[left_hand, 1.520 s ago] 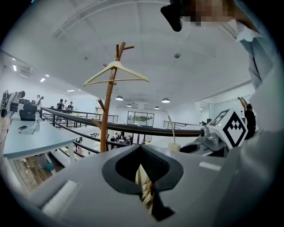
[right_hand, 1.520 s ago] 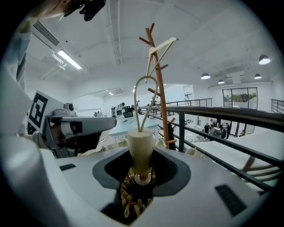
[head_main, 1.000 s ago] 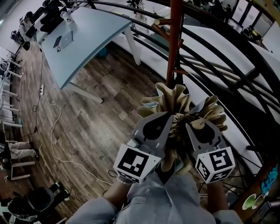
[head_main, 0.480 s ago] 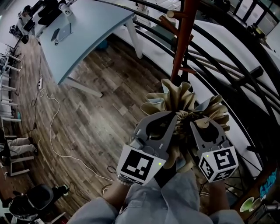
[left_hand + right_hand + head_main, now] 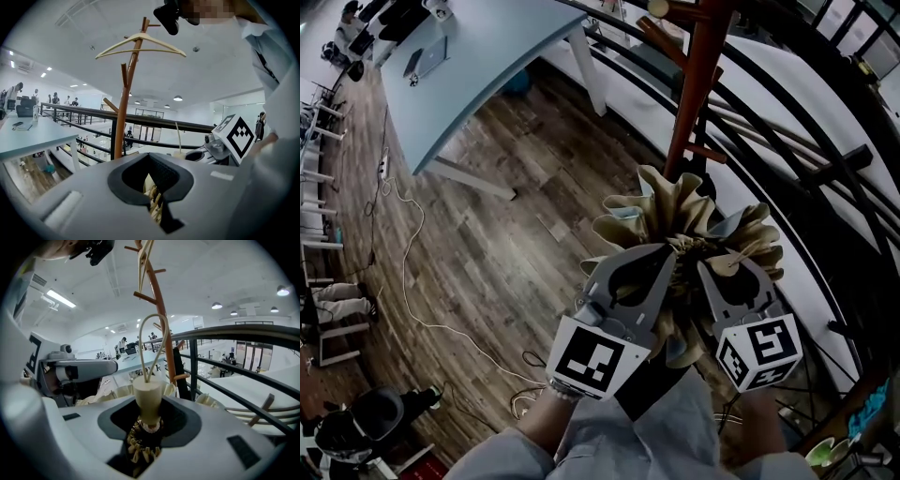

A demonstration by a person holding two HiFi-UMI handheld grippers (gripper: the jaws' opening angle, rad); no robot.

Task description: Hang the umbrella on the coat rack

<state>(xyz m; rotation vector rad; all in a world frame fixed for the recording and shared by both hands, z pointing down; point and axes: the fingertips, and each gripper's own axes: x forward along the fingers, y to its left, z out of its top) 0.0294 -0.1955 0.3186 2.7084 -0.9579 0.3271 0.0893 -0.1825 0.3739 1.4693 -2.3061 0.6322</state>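
Beige folded umbrella (image 5: 680, 220) held close to the coat rack (image 5: 698, 94).
The left tool (image 5: 661, 260) and right tool (image 5: 718, 268) both clamp it; black railing (image 5: 234, 331) runs behind the rack, a hanger (image 5: 140, 43) on top.

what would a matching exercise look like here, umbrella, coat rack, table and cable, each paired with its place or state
Things:
1. umbrella
2. coat rack
3. table
4. cable

Places or states:
A. lies loose on the wood floor
B. stands upright beside the black railing
C. folded, gripped by the left gripper and the right gripper
D. pale top, at the head view's upper left

Pairs: 1-C, 2-B, 3-D, 4-A
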